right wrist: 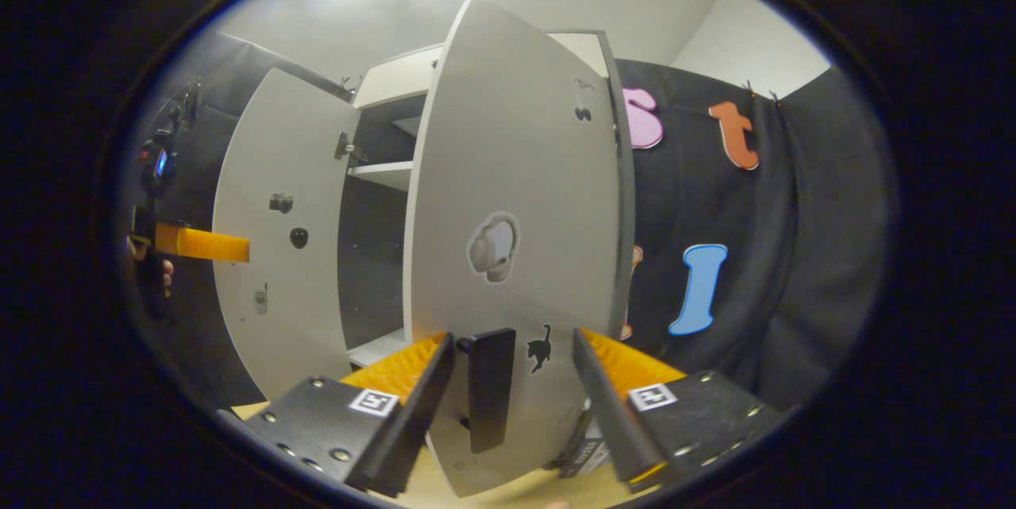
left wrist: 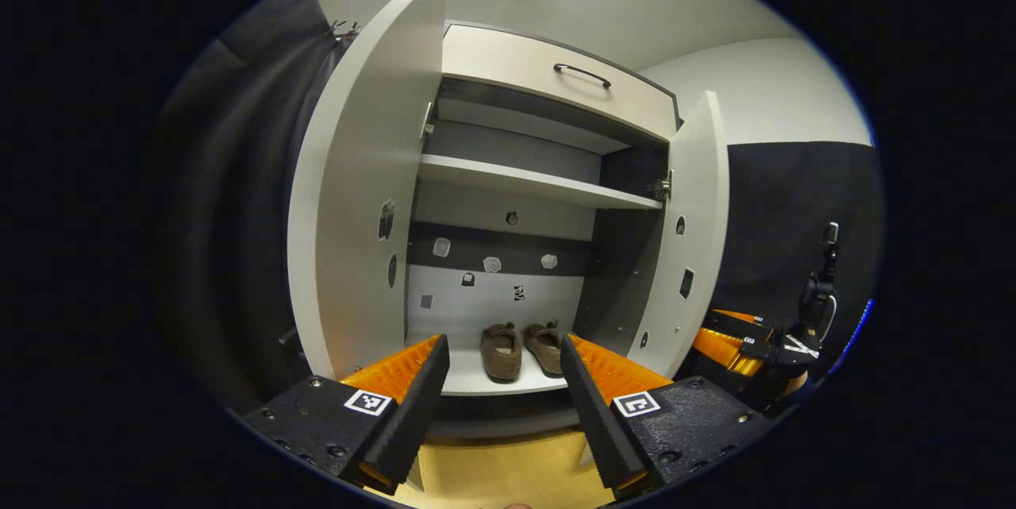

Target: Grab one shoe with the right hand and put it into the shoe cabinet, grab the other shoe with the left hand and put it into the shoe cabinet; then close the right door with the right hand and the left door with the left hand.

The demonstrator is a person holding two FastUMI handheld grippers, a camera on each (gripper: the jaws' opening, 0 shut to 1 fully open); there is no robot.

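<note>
Shoes: we see the left shoe (left wrist: 502,351) and the right shoe (left wrist: 545,345) of a brown pair standing side by side, close together, toes toward us, on the bottom shelf (left wrist: 476,380) of the shoe cabinet (left wrist: 508,199). Both are inside the cabinet, framed in the left gripper view by our left gripper (left wrist: 505,378), whose fingers are spread wide and grip nothing; it hangs in front of the opening, apart from the shoes.

Above the shoes we see small stickers on the cabinet's back panel, then a white upper shelf (left wrist: 540,183), and above that a drawer front with a dark curved handle (left wrist: 582,74). The left door (left wrist: 361,191) stands swung open, and so does the right door (left wrist: 689,239).

In the right gripper view the right door (right wrist: 516,231) is turned toward us, its outer face carrying stickers, among them a small black cat (right wrist: 540,348). Our right gripper (right wrist: 513,386) has its fingers spread to either side of the door's dark vertical handle (right wrist: 490,390); the handle sits between them, nearer the left finger, and we cannot tell whether either finger touches it. Beyond it the left door (right wrist: 278,247) stands open, with the left gripper (right wrist: 198,244) at the far left edge.

From the left gripper view, the right gripper (left wrist: 742,338) shows low at the right, beyond the right door. A pale wooden floor (left wrist: 508,469) lies under the cabinet.
</note>
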